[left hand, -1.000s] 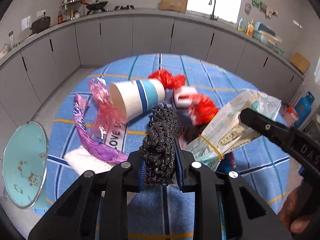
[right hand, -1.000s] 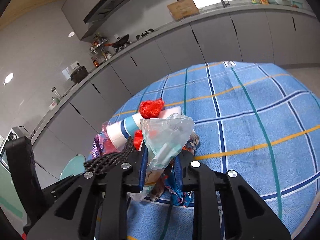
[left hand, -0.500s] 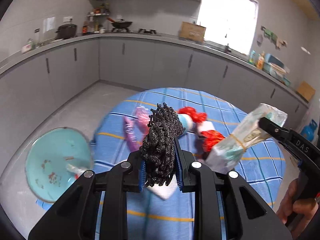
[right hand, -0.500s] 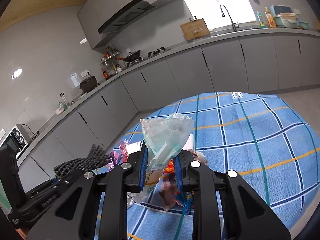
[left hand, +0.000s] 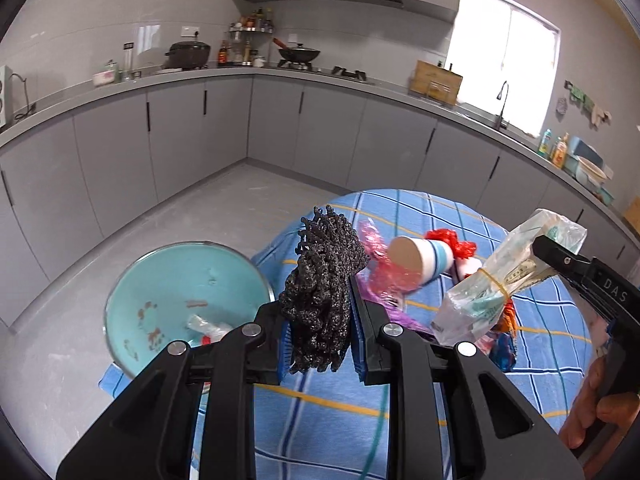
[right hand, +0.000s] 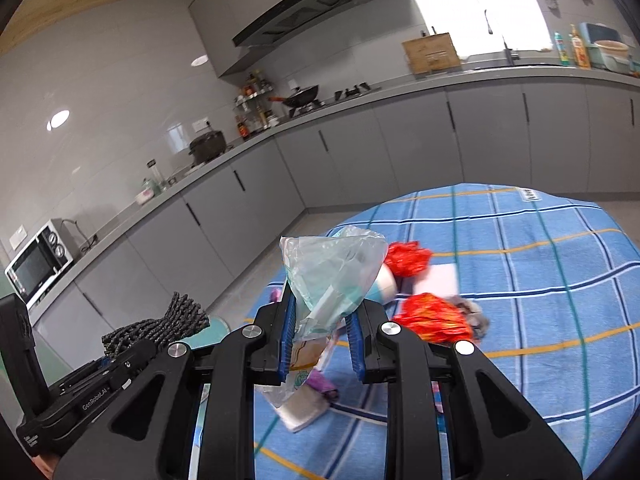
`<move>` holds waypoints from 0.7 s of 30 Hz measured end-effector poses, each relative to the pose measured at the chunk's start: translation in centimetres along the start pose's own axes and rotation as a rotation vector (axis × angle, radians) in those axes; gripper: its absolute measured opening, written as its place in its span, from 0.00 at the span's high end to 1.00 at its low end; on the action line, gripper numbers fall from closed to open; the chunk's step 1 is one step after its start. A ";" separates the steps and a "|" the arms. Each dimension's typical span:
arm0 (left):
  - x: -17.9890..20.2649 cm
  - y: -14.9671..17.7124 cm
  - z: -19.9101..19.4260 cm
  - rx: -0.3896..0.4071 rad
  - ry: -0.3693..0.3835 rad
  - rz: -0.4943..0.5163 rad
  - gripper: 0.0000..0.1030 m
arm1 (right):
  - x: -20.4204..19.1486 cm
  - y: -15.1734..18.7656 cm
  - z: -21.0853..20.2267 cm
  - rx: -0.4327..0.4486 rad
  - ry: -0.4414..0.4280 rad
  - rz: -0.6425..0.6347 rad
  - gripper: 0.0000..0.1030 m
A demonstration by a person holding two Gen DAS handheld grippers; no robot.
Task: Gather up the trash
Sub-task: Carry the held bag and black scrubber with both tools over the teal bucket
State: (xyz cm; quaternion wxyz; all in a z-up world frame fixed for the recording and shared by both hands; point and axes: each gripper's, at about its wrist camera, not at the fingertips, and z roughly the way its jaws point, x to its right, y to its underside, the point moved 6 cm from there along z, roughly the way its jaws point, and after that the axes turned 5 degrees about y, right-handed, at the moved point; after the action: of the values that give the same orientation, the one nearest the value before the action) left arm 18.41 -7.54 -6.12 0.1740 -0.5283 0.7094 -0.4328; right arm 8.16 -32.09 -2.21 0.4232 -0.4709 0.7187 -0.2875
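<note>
The left gripper [left hand: 320, 340] is clamped on a black mesh [left hand: 324, 280] and the right gripper [right hand: 320, 332] on a clear bag [right hand: 332, 276], both lifted above the table [right hand: 560, 280], probably for dropping into the bin [left hand: 160, 280] at left, while more trash lies farther on the table.

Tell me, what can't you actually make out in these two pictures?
- Clear plastic bag: right wrist view, crumpled film blurs its contents; the right tongs cover its lower part.
- Teal bin: left wrist view, the left tongs cut off its near rim; scraps inside too small to name.
- Black mesh wad: what it is stays unclear.
- Trash under the red wrapper: motion-blurred.
</note>
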 end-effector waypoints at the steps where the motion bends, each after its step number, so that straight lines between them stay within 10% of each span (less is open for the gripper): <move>1: -0.6 0.0 -0.2 0.005 -0.010 -0.007 0.77 | -0.5 0.1 0.2 -0.006 -0.004 -0.007 0.77; 21: -9.6 0.4 -2.0 0.029 -0.119 -0.129 0.77 | -11.1 2.2 4.9 -0.094 -0.121 -0.127 0.77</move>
State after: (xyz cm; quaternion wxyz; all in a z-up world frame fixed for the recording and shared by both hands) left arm 20.37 1.97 -7.33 0.1950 -0.5952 0.6559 -0.4213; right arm 13.72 -21.12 -2.59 0.4243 -0.5512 0.6732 -0.2509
